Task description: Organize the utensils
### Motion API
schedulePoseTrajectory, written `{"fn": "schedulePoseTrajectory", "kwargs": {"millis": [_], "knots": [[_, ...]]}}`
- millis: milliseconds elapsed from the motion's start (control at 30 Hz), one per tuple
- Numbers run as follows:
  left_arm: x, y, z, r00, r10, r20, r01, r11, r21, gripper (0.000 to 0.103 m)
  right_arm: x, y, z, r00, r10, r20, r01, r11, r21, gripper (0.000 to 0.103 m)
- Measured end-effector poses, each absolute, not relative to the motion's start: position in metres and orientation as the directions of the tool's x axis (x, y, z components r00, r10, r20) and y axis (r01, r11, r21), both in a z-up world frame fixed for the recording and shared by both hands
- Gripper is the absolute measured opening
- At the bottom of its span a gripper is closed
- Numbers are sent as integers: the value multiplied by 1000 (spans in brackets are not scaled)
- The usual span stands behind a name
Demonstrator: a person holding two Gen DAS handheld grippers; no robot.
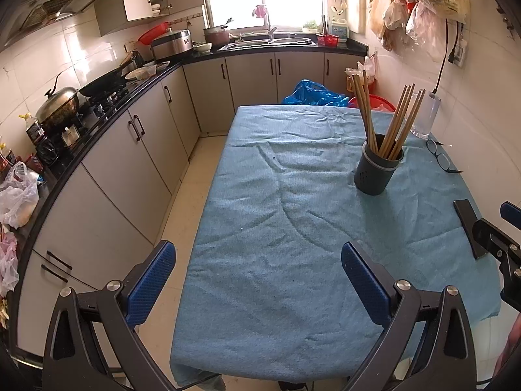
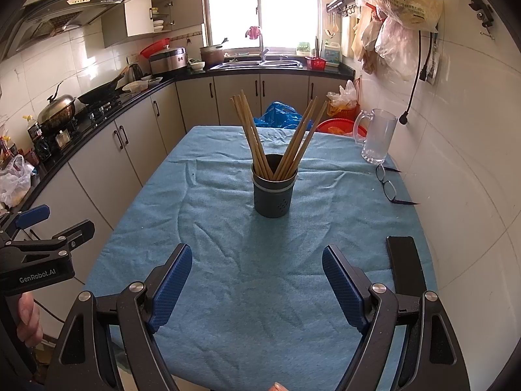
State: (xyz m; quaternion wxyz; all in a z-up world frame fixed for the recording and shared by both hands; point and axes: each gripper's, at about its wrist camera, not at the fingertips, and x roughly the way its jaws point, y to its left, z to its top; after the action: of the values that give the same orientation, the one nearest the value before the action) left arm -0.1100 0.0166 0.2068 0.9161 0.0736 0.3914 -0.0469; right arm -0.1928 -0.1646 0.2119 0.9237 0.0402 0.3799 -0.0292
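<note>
A dark grey utensil holder (image 2: pixel 273 192) stands upright on the blue table cloth (image 2: pixel 260 293), with several wooden chopsticks (image 2: pixel 254 133) fanned out in it. It also shows in the left wrist view (image 1: pixel 377 169), with its chopsticks (image 1: pixel 402 120), at the right. My left gripper (image 1: pixel 257 254) is open and empty, over the table's near left edge. My right gripper (image 2: pixel 257 260) is open and empty, low over the cloth in front of the holder. The left gripper (image 2: pixel 55 228) also shows at the left of the right wrist view.
A glass mug (image 2: pixel 377 137) stands at the far right of the table, by the wall. Eyeglasses (image 2: pixel 387 187) lie near it. A black phone (image 2: pixel 405 267) lies at the near right. A kitchen counter (image 2: pixel 97 120) with pots runs along the left.
</note>
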Motion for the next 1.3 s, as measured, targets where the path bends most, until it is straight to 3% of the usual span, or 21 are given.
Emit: {"fn": "schedulePoseTrajectory", "kwargs": {"millis": [1000,1300], "knots": [[-125,21,192,669,-21,-743,162,980,119,101,-173,-175,200,683,4,-730,78,994,79,86],[-118,16,184,621,20,-783,129,983,128,101,-151,-224,143,623,-25,-782,157,983,94,87]]}}
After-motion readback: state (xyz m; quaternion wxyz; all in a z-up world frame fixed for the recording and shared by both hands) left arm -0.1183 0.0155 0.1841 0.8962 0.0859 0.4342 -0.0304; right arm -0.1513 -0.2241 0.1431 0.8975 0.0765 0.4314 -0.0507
